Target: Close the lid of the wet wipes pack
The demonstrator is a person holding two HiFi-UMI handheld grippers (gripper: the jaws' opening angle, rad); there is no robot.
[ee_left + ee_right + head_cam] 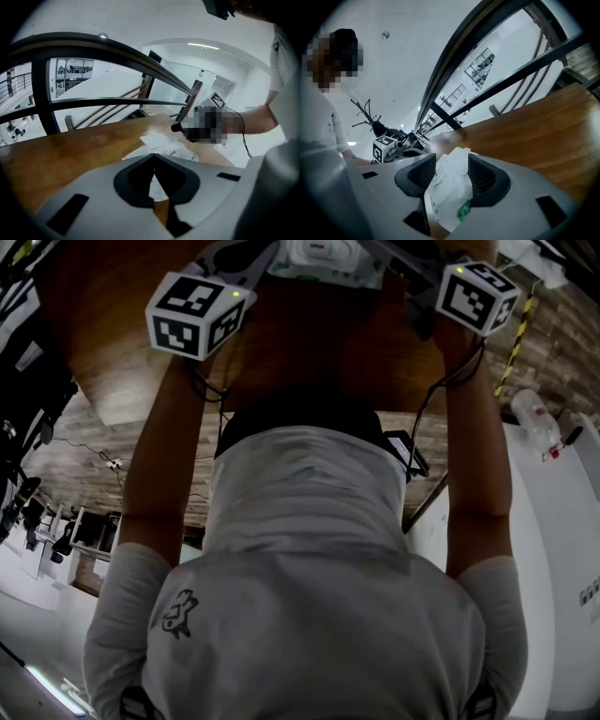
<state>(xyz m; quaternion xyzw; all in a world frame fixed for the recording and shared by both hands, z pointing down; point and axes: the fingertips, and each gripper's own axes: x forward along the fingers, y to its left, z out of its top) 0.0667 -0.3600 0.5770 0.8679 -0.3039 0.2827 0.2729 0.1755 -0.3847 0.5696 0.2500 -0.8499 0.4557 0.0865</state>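
The white wet wipes pack [450, 192] lies on the wooden table [534, 136], with a flap raised at its far end. My right gripper [452, 171] is open and the pack sits between its ribbed pads, which stand apart from it. In the left gripper view the pack [171, 150] lies just beyond my left gripper [153, 159], whose dark pads meet at their tips with nothing between them. The head view shows both marker cubes over the table [309, 352], the left gripper [197, 313] and the right gripper [476, 296] on either side of the pack [323, 259].
A dark metal railing [117, 51] runs along the table's far side, the same railing [487, 56] showing in the right gripper view. A coat stand [365, 115] rises behind the left gripper. A plastic bottle [534, 413] lies on a white surface at the right.
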